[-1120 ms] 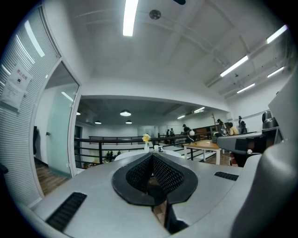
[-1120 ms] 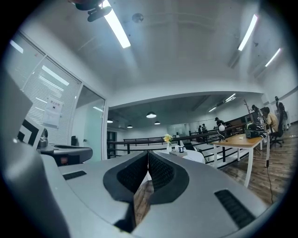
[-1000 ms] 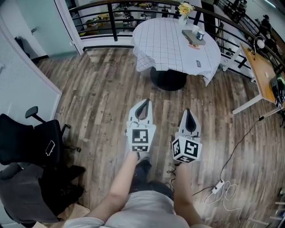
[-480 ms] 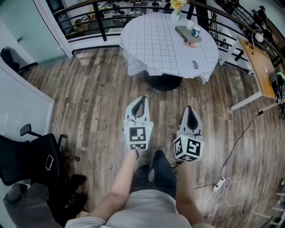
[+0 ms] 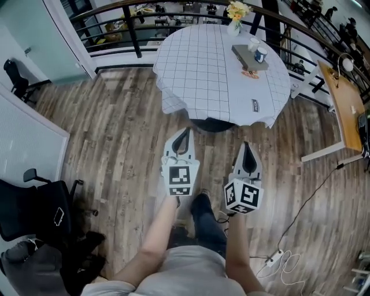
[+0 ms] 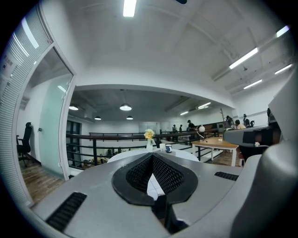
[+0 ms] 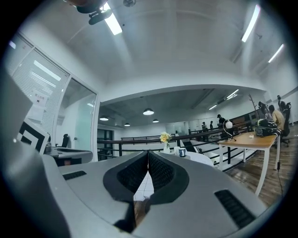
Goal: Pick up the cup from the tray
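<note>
A round table with a white checked cloth [image 5: 214, 69] stands ahead of me. On its far right side lies a grey tray [image 5: 250, 58] with a white cup [image 5: 253, 43] and a dark blue cup [image 5: 261, 54]. A vase of yellow flowers [image 5: 237, 13] stands behind them. My left gripper [image 5: 183, 137] and right gripper [image 5: 246, 151] are held side by side over the wooden floor, short of the table, both shut and empty. Past the shut left gripper [image 6: 152, 156] the blue cup [image 6: 168, 148] looks small and far. The right gripper [image 7: 148, 153] view shows that cup [image 7: 182, 151] too.
A black railing [image 5: 133, 34] runs behind the table. A wooden desk [image 5: 342, 95] stands at the right, a black office chair [image 5: 32, 211] at the left. A white cable with a power strip [image 5: 277, 259] lies on the floor at lower right. A glass wall [image 5: 26, 115] lines the left.
The table has come closer and lower in the head view as the person walks toward it. Both grippers stay shut and keep their place in front of the body.
</note>
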Action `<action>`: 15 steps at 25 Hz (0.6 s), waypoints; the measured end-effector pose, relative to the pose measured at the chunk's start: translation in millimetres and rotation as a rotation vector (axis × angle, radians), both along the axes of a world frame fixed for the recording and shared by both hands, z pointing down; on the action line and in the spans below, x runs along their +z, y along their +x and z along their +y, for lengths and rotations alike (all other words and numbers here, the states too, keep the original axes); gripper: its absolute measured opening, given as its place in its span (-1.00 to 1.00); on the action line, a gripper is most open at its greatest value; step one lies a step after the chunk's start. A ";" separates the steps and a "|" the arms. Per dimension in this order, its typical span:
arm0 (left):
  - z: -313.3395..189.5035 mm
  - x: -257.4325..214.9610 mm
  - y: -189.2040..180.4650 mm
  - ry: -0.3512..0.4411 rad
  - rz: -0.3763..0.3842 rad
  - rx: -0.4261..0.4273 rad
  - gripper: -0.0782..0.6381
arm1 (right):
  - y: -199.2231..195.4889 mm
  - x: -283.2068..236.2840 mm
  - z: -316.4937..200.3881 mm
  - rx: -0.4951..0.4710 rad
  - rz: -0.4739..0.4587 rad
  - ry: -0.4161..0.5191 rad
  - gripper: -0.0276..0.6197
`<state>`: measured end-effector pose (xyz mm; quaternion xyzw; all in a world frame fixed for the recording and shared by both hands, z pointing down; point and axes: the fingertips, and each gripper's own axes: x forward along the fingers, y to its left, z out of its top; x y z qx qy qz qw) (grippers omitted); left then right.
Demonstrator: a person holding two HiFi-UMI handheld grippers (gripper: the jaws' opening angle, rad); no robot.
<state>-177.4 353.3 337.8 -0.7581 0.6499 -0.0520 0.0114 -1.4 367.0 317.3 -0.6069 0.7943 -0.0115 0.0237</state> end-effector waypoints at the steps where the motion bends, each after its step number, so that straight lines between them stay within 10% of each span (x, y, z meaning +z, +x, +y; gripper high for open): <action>1: -16.3 -3.3 4.8 0.001 0.000 -0.005 -0.76 | 3.0 -1.7 -15.6 -0.009 0.002 0.000 -0.89; 15: -181.8 -29.5 76.7 0.029 -0.012 0.007 -0.76 | 68.7 -18.0 -181.9 -0.024 -0.016 0.018 -0.89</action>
